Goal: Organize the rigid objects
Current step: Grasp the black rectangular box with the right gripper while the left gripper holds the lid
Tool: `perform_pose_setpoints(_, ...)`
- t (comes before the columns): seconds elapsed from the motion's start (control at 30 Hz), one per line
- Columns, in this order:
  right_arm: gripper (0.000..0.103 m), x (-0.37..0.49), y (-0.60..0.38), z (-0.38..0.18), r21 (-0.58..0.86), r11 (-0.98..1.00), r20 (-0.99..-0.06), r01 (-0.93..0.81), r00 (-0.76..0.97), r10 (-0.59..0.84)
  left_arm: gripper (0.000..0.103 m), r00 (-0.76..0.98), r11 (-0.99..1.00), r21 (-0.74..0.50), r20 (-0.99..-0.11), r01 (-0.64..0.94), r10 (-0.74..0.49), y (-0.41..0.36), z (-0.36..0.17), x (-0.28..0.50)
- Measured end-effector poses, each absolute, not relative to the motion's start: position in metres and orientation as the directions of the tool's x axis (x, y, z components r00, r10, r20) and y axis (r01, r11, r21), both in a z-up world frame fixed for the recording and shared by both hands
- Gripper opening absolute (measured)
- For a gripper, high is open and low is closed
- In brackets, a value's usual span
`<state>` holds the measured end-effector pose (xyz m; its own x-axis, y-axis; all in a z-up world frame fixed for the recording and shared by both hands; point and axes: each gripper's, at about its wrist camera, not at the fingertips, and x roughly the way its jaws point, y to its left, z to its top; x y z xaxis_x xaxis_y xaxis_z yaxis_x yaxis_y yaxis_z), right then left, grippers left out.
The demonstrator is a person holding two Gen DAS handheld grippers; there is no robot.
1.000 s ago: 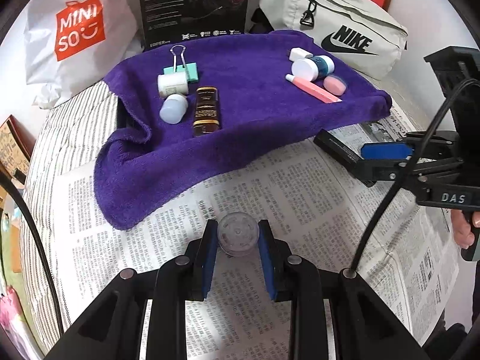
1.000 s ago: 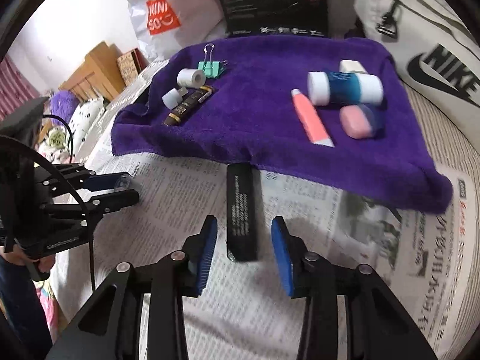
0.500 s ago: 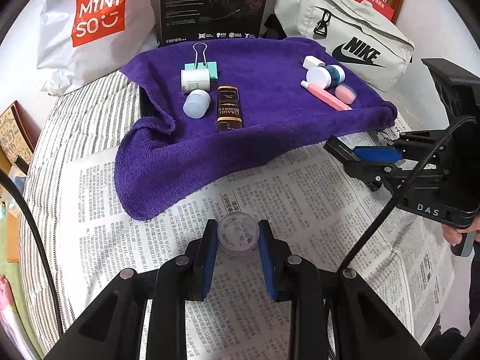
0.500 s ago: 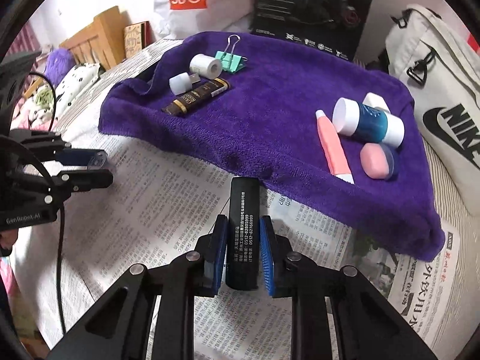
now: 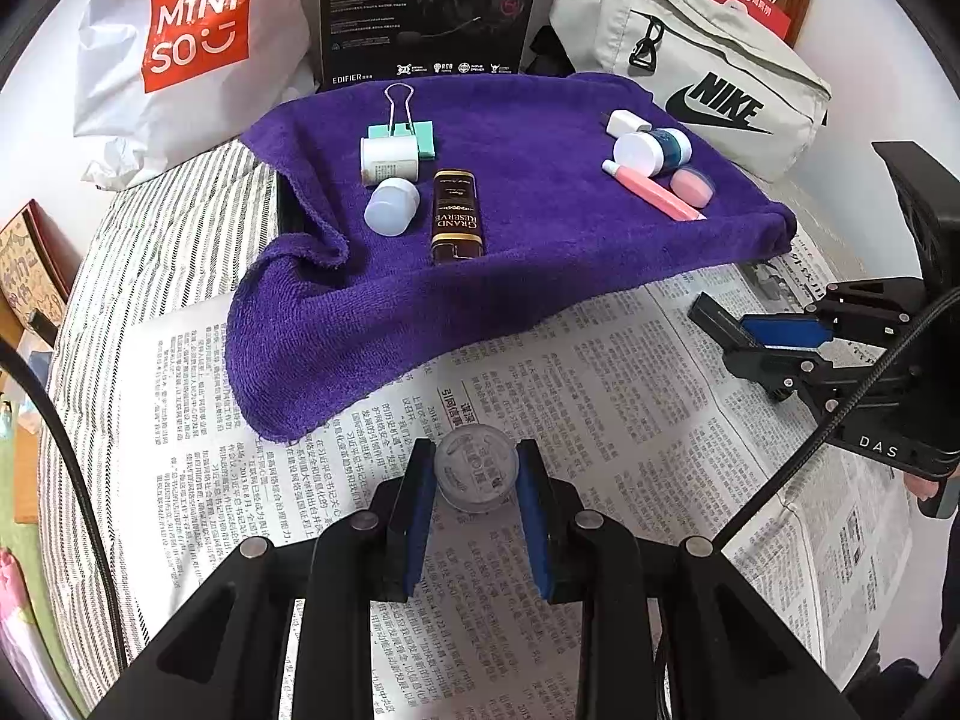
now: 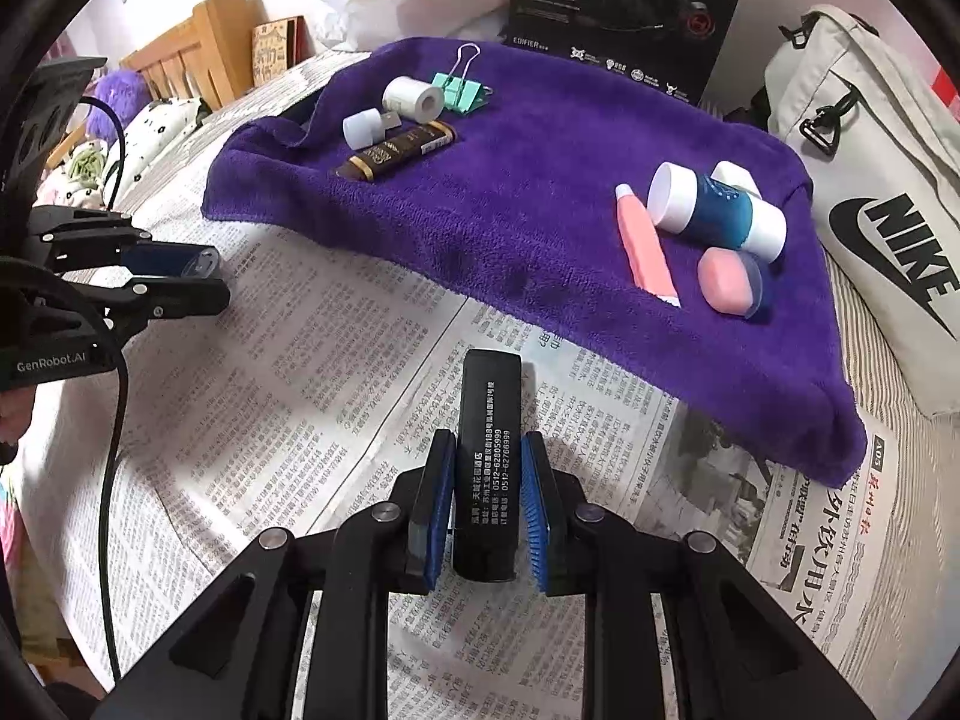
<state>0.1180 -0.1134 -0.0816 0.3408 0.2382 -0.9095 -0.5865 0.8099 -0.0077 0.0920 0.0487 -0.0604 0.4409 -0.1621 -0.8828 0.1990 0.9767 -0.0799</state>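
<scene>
My left gripper (image 5: pixel 477 465) is shut on a small clear round jar (image 5: pixel 477 480) just above the newspaper (image 5: pixel 600 396). In the right wrist view the left gripper (image 6: pixel 198 279) shows at the left edge. My right gripper (image 6: pixel 485 480) is shut on a long black box (image 6: pixel 489 414), its pads pressing both long sides. A purple towel (image 5: pixel 540 252) lies beyond. On it are a brown bottle (image 5: pixel 456 216), a green binder clip (image 5: pixel 414 135) and small white containers at the left. A pink tube (image 5: pixel 651 195) and a blue bottle (image 5: pixel 657 147) lie at the right.
Behind the towel stand a white shopping bag (image 5: pixel 180 60), a black headset box (image 5: pixel 432 6) and a grey sling bag (image 5: pixel 702 72). Newspaper covers the striped bedding (image 5: pixel 156 240) in front. A wooden bed frame (image 6: pixel 198 42) shows at the far left.
The right gripper's jaws were open around the black box and have closed on it; the wrist has rolled. The left gripper still holds the jar in about the same place.
</scene>
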Motion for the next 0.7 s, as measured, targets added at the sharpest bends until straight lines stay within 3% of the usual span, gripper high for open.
perform_pose_setpoints(0.7, 0.021, 0.121, -0.144, -0.052, 0.090, 0.833, -0.891, -0.546, 0.330, 0.312, 0.026, 0.464, 0.977, -0.096, -0.868, 0.192, -0.177, 0.044, -0.029, 0.093)
